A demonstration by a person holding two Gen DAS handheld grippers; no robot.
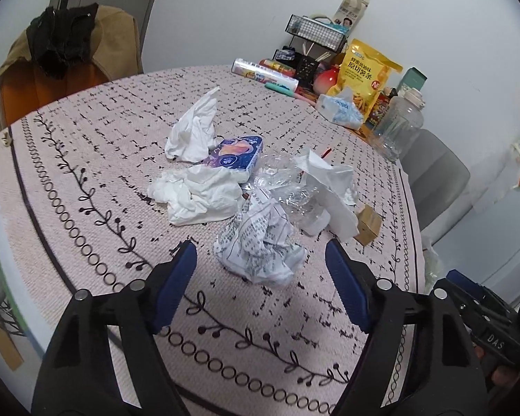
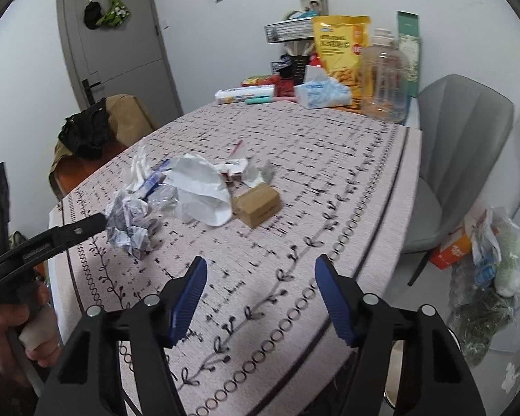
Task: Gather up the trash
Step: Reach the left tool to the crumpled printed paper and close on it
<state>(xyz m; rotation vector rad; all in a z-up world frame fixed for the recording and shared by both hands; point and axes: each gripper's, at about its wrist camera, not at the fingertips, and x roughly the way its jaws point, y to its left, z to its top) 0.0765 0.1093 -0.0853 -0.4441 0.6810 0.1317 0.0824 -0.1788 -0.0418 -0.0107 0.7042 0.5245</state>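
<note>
Left gripper [image 1: 260, 263] spread wide, holding nothing, poised just short of the crumpled printed paper [image 1: 260, 246] at the near end of the trash heap in the middle of the table [image 1: 86, 159]. Right gripper [image 2: 260, 277] likewise wide open and empty, over the near right edge, well apart from the heap. Behind the paper ball: white tissues [image 1: 197, 197], a crushed clear plastic wrapper [image 1: 284, 180], a small purple pack [image 1: 235, 152], a white sheet [image 2: 204, 187] and a small cardboard box [image 2: 256, 204] toward the right edge. Paper ball likely very light, springy, easily squashed; best pinched across its bulk, through the thickest folds, not by a loose corner. Tissues soft and limp, apt to trail. Plastic slick and crackly, possibly a flattened bottle, hard to tell through the glare. Box stiff, graspable across its short sides.
</note>
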